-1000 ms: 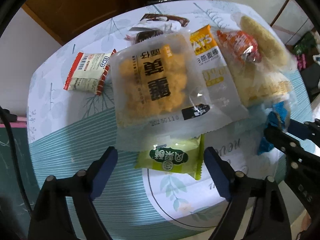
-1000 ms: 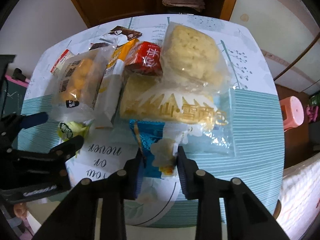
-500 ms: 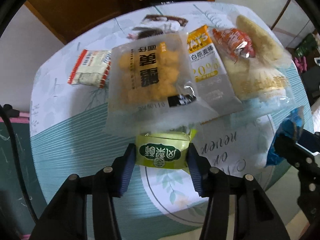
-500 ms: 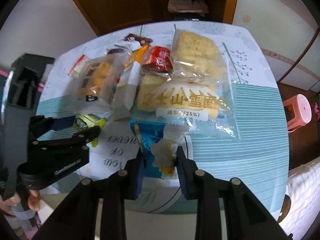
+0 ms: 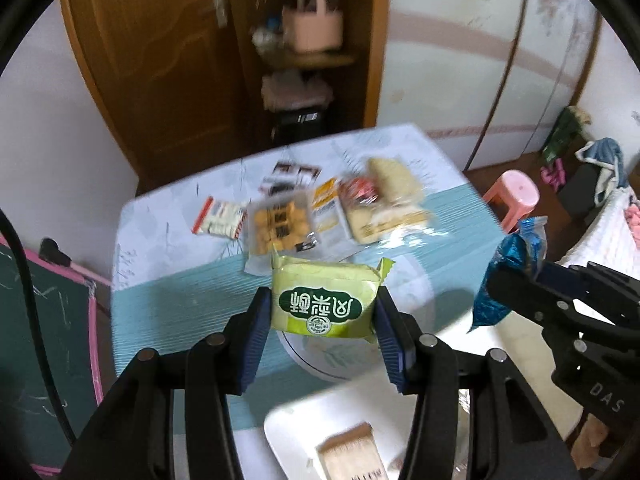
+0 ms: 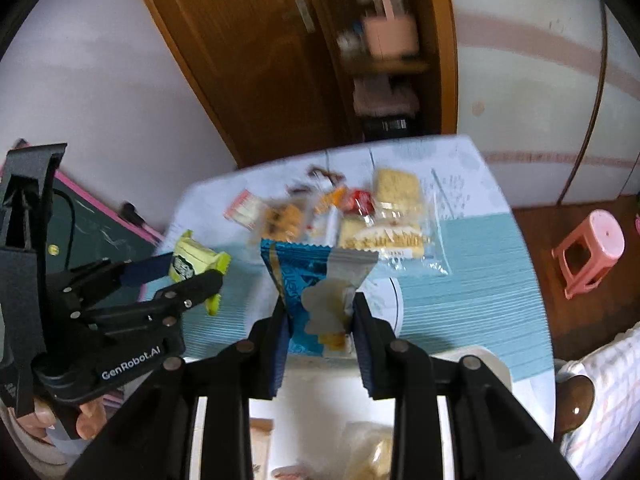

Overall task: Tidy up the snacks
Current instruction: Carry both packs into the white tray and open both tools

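The left gripper [image 5: 323, 312] has its jaws clamped on a green pastry packet [image 5: 325, 302], the blue pads [image 5: 256, 334] pressing both short sides and the packet lifted clear above the counter [image 5: 168, 320]. Beside it, the right gripper [image 6: 320, 320] has its jaws clamped on the lower end of a blue snack packet [image 6: 304, 276], which stands upright between the pads, its crimped silver top edge uppermost and well off the surface. In the right wrist view the left gripper [image 6: 192, 276] hangs to the left, a hand [image 6: 60, 420] gripping its handle. Below both grippers, at the counter's near edge, sits a white tray [image 5: 304, 416] with a tan packet [image 5: 352, 456] inside. Farther back on the teal striped cloth lie the remaining snacks in a loose row: a red-edged packet [image 5: 218, 221], a clear bag of golden puffs [image 5: 280, 226], an orange oat bar [image 5: 328, 210], and rice crackers [image 6: 396, 190]. A pink stool [image 6: 588, 254] stands on the floor at right.
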`<state>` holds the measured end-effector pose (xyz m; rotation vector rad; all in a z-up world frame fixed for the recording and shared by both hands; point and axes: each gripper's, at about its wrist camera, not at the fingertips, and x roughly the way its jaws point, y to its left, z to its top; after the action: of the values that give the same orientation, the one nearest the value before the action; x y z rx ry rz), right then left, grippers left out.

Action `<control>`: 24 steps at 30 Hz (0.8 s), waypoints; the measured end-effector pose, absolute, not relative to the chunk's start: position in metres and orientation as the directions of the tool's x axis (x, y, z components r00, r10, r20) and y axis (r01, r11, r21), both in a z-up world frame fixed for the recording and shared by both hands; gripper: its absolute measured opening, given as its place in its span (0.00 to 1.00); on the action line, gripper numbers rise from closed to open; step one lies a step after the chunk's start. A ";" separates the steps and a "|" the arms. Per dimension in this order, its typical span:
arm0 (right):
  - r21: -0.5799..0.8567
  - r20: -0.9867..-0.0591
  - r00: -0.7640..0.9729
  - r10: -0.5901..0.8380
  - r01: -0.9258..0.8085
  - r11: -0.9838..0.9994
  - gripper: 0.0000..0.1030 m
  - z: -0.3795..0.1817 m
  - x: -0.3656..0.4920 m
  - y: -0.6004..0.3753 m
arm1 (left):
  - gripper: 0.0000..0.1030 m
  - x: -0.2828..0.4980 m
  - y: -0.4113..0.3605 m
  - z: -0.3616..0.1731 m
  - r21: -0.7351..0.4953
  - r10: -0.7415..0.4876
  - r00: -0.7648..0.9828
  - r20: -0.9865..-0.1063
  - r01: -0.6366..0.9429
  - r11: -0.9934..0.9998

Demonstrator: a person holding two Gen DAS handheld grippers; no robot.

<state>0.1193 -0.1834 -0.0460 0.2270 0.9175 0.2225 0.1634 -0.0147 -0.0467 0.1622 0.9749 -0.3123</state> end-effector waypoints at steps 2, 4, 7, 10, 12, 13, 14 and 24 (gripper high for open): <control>0.292 -0.725 0.625 0.290 -0.102 0.951 0.29 -0.032 0.096 -0.185 | 0.47 0.139 -0.013 -0.029 -0.004 -0.206 0.555 -0.806 0.343 0.939; 0.290 -0.696 0.655 0.293 -0.116 0.950 0.29 -0.020 0.072 -0.187 | 0.47 0.114 -0.012 -0.012 -0.011 -0.233 0.587 -0.775 0.356 0.934; 0.277 -0.670 0.685 0.285 -0.125 0.953 0.29 -0.007 0.049 -0.190 | 0.47 0.083 -0.012 0.006 -0.035 -0.276 0.612 -0.741 0.376 0.926; 0.282 -0.638 0.715 0.285 -0.127 0.951 0.29 0.005 0.027 -0.198 | 0.47 0.057 -0.012 0.016 -0.067 -0.311 0.618 -0.722 0.385 0.921; 0.279 -0.620 0.734 0.278 -0.126 0.952 0.29 0.012 0.012 -0.204 | 0.47 0.042 -0.013 0.020 -0.071 -0.313 0.629 -0.712 0.379 0.923; 0.272 -0.614 0.742 0.270 -0.121 0.954 0.29 0.015 0.006 -0.206 | 0.47 0.035 -0.013 0.020 -0.068 -0.309 0.635 -0.708 0.375 0.925; 0.269 -0.610 0.747 0.264 -0.118 0.956 0.29 0.016 0.002 -0.208 | 0.47 0.032 -0.015 0.018 -0.065 -0.306 0.637 -0.708 0.372 0.926; 0.270 -0.652 0.706 0.275 -0.122 0.955 0.29 -0.006 -0.017 -0.212 | 0.47 0.008 -0.015 -0.040 -0.014 -0.208 0.549 -0.809 0.337 0.942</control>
<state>-0.0168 -0.2120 -0.0061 0.2136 0.7560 0.2222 0.0080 -0.0146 -0.0401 0.1490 0.9362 -0.3240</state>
